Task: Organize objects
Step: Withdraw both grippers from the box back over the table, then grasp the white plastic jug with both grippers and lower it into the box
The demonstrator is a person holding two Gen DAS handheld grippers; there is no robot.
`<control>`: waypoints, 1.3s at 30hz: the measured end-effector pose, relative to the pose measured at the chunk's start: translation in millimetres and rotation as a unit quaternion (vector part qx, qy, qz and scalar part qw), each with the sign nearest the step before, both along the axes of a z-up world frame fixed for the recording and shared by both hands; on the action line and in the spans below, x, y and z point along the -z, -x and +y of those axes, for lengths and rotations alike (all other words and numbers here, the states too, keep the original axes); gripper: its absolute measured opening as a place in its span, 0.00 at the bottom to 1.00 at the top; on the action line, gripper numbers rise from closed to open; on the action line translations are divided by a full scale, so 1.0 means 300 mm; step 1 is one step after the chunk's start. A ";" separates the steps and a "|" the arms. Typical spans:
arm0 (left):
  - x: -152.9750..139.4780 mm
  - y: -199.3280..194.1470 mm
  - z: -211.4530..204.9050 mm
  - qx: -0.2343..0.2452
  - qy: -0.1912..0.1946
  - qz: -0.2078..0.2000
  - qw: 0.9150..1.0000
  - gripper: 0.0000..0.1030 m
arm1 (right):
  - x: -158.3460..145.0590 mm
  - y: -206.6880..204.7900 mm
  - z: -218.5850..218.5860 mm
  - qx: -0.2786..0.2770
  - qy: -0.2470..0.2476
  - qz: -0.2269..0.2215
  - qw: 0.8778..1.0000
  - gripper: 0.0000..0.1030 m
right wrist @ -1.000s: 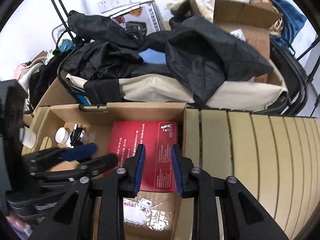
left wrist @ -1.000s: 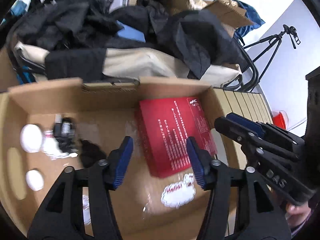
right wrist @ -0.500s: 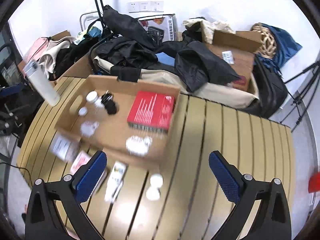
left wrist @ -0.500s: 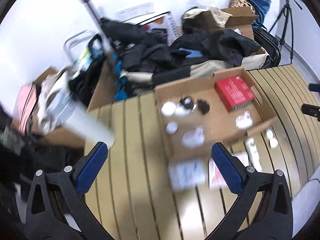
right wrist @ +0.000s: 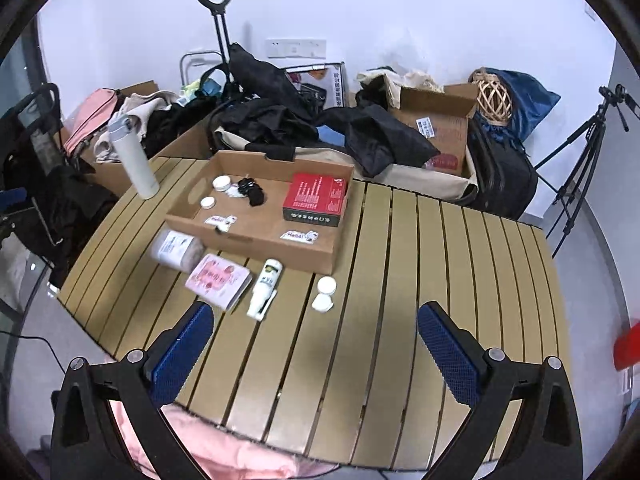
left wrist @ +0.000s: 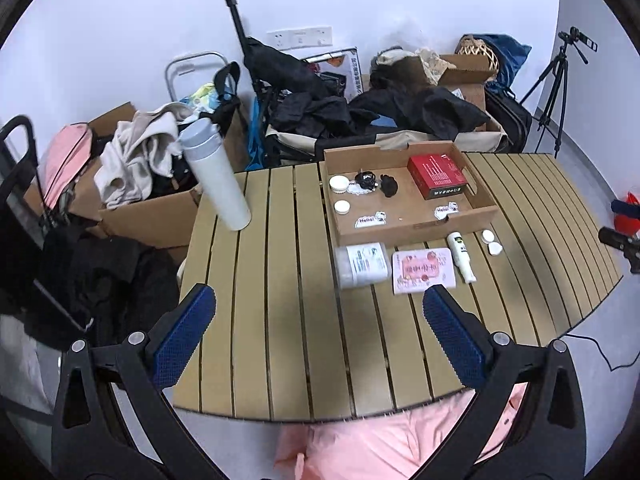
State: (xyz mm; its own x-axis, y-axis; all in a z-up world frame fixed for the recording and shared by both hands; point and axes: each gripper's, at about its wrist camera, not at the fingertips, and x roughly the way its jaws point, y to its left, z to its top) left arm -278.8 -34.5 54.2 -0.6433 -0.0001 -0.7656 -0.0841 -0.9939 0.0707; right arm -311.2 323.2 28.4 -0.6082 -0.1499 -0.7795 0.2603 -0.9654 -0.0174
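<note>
A shallow cardboard box on the slatted table holds a red box, white round lids, a black bundle and stickers. In front of the box lie a clear tub, a pink packet, a white tube and two white caps. My left gripper and right gripper are both wide open, empty, held back above the table's near edge.
A tall white flask stands at the table's far left. Piled clothes, bags and cardboard boxes crowd behind the table. A tripod stands at the right. Pink cloth lies below the near edge.
Both grippers pulled far back from the red box in the cardboard box and opened wide. The whole table has come into view.
</note>
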 end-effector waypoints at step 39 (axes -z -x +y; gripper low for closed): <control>0.567 0.123 -0.033 0.041 -0.095 -0.005 0.995 0.90 | 0.457 0.013 -0.448 -0.128 0.148 -0.039 0.980 0.53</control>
State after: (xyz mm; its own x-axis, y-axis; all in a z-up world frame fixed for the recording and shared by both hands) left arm -315.7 -44.3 -115.9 -0.6269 0.1976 -0.7536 -0.1657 -0.9790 -0.1190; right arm -315.2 188.8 -108.7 -0.4606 -0.5171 -0.7214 0.4845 -0.8275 0.2838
